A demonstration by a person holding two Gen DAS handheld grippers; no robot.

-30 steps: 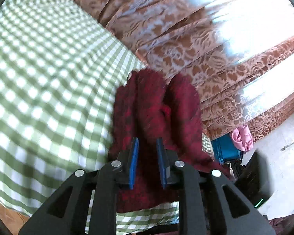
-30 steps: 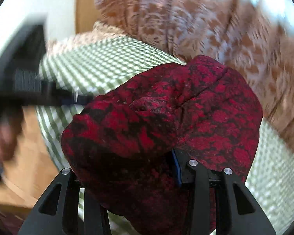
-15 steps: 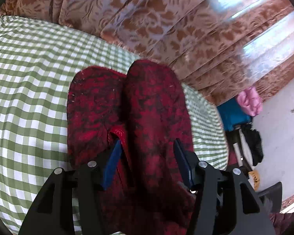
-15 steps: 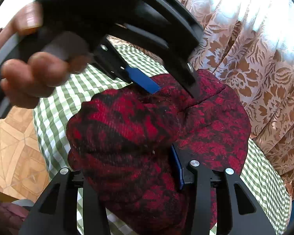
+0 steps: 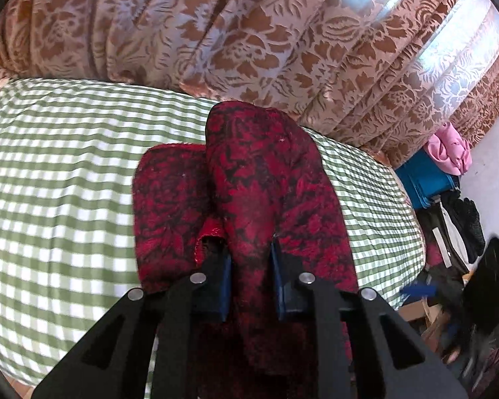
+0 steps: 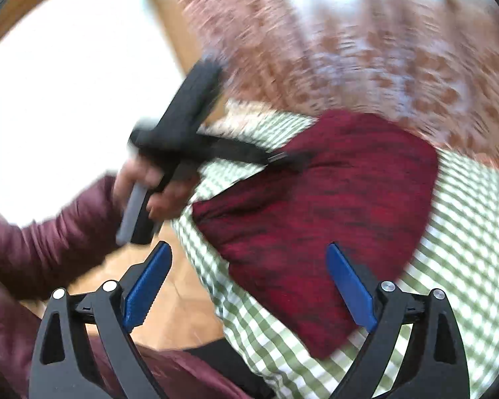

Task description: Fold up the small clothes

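Note:
A small red-and-black patterned garment [image 5: 249,193] lies folded on a green-and-white checked cloth [image 5: 56,179]. My left gripper [image 5: 251,266] is shut on a raised fold at the garment's near edge. In the blurred right wrist view the garment [image 6: 322,206] lies flat on the checked cloth [image 6: 465,249]. My right gripper [image 6: 249,286] is open and empty, above the garment's near edge. The left gripper [image 6: 282,159] also shows there, held by a hand in a maroon sleeve, its tips at the garment's far left edge.
A brown floral curtain [image 5: 249,33] hangs right behind the checked surface. A blue box [image 5: 425,179] with pink cloth [image 5: 449,149] and dark clutter sit at the right. Wooden floor [image 6: 179,302] lies below the surface's left edge.
My right gripper let go of the garment, opened and drew back. My left gripper closed on a fold of the garment.

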